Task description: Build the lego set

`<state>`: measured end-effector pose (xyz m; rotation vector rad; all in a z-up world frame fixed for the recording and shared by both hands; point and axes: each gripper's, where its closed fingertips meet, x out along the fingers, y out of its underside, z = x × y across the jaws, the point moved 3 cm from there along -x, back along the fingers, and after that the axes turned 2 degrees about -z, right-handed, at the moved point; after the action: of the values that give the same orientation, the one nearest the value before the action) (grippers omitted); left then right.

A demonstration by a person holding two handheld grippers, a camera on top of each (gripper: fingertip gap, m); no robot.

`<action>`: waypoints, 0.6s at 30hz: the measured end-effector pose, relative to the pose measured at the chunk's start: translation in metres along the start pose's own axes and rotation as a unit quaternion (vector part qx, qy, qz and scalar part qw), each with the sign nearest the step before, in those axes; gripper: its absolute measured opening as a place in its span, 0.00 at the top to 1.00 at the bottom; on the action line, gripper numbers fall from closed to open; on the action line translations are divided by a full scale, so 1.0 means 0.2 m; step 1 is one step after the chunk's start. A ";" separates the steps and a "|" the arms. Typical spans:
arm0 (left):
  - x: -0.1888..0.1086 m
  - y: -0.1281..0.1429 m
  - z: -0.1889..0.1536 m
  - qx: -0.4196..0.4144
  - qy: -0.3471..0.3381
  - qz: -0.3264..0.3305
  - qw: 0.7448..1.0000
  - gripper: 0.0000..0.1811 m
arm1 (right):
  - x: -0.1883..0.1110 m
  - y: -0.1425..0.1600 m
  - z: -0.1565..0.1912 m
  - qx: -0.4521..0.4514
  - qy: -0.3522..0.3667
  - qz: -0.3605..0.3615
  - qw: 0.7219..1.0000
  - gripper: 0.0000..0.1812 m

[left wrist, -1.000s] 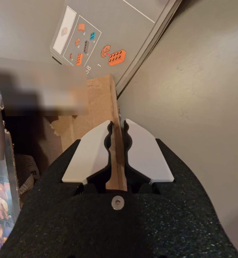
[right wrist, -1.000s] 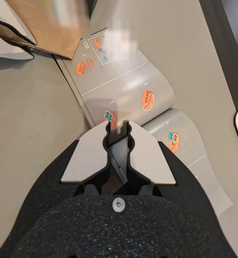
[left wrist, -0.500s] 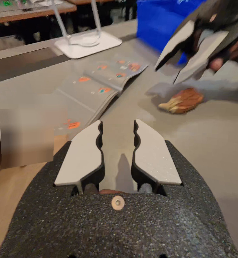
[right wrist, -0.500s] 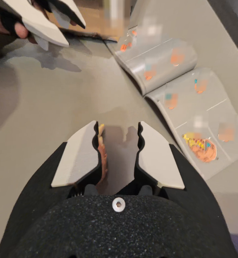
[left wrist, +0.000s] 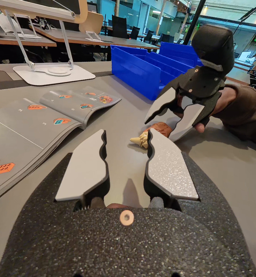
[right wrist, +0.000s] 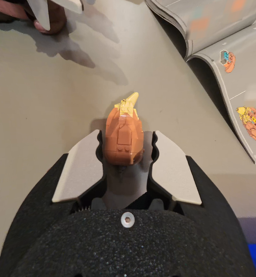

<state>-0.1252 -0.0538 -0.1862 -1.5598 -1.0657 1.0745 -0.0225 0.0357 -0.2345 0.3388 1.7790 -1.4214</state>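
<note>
Brown-and-tan lego model (right wrist: 124,143) lying on the grey table (right wrist: 49,112), between the spread fingers of the right gripper (right wrist: 125,133), which do not clamp it. Left gripper (left wrist: 126,131) also spread, empty; model at its 1 o'clock, open instruction booklet (left wrist: 39,119) at 10 o'clock

Bare table (right wrist: 49,119) left of the model (right wrist: 124,139); booklet (right wrist: 229,75) crowds its right.

Your model (right wrist: 123,142) is brown with a pale yellow tip; the booklet (left wrist: 34,122) grey with orange and teal pictures; the bins (left wrist: 139,72) blue; the surface (right wrist: 42,104) grey.
</note>
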 end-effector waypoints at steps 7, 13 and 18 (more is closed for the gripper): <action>-0.02 -0.02 0.01 -0.024 0.016 -0.022 0.999 0.72 | 0.01 0.03 -0.01 -0.007 0.011 0.024 1.000 0.71; -0.03 -0.02 0.00 -0.025 0.026 -0.026 0.999 0.73 | -0.05 0.10 -0.19 0.015 0.054 0.034 0.998 0.71; -0.04 -0.03 -0.01 -0.022 0.034 -0.029 0.999 0.73 | -0.09 0.13 -0.28 0.029 0.074 0.023 0.997 0.71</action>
<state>-0.1268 -0.0607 -0.1797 -1.5805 -1.0883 0.9578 -0.0177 0.1002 -0.2380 0.5244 1.8389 -1.4485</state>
